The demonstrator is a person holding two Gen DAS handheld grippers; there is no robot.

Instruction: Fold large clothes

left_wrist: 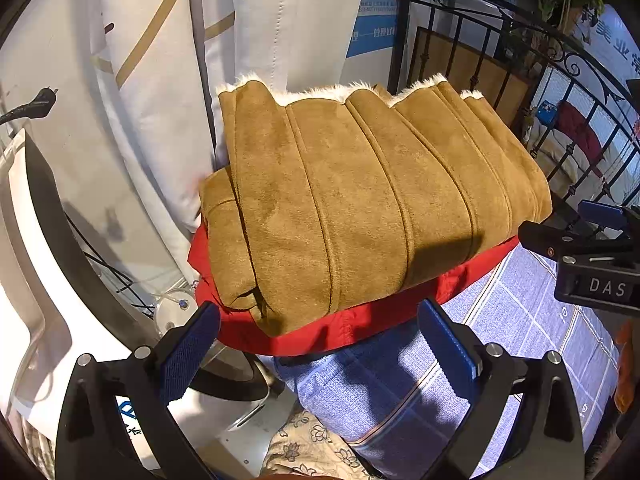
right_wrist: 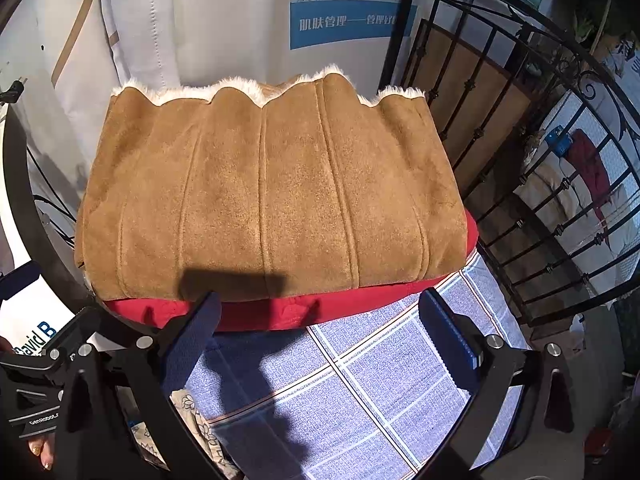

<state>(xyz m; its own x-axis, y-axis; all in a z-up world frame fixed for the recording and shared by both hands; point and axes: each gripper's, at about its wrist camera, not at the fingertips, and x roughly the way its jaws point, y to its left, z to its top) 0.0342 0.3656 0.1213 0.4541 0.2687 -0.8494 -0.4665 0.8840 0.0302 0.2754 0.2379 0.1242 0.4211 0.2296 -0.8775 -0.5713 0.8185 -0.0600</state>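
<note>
A folded tan suede coat (left_wrist: pixel 360 200) (right_wrist: pixel 272 196) with white fleece lining along its far edge lies on top of a folded red garment (left_wrist: pixel 328 332) (right_wrist: pixel 288 312). Both rest on a blue checked bed cover (left_wrist: pixel 512 320) (right_wrist: pixel 380 380). My left gripper (left_wrist: pixel 320 340) is open just in front of the stack's near left corner, holding nothing. My right gripper (right_wrist: pixel 320 332) is open too, hovering at the near edge of the red garment, empty. The right gripper's body (left_wrist: pixel 592 256) shows at the right edge of the left wrist view.
A black wrought-iron bed rail (right_wrist: pixel 520 184) (left_wrist: pixel 560 92) stands close behind and to the right of the stack. White padded panels (left_wrist: pixel 160 80) and a blue poster (right_wrist: pixel 348 20) line the back. A floral cloth (left_wrist: pixel 312 448) and black cables (left_wrist: pixel 112 276) lie at lower left.
</note>
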